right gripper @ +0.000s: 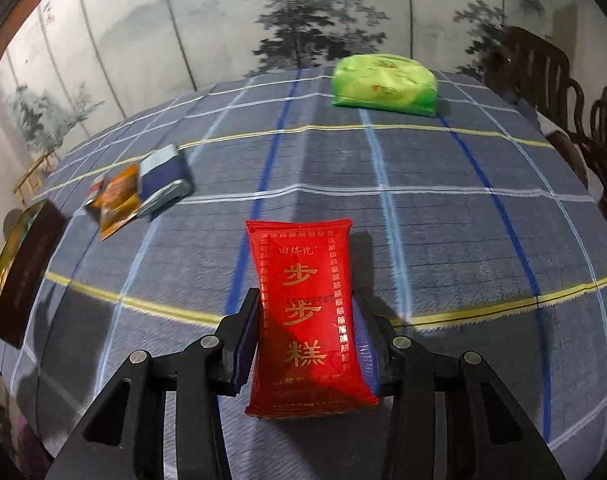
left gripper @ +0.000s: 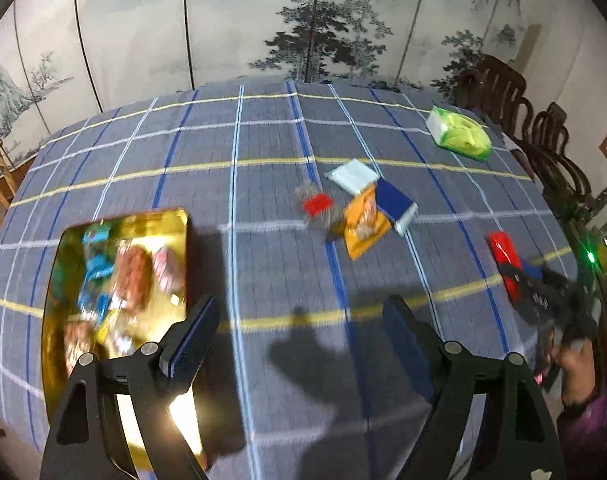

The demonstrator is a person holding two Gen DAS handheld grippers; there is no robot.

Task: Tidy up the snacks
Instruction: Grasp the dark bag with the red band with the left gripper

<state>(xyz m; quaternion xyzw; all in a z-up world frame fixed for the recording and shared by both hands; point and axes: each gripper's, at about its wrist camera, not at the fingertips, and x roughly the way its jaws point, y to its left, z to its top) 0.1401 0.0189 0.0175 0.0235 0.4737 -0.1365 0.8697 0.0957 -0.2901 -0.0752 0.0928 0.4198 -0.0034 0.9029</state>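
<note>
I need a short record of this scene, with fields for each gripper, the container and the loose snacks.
left gripper: jaws open, holding nothing, above the table
right gripper: jaws shut on the red foil snack packet
container: gold metal tin, some packets inside
loose snacks: orange packet, blue-and-silver packet, pale blue packet, small red packet
far side: green plastic pack
surface: blue checked tablecloth

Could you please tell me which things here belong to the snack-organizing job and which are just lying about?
Job:
red snack packet, held by right gripper
gold tin holding snacks
orange packet
blue packet
left gripper, open

Lying about:
green tissue pack
chairs
</note>
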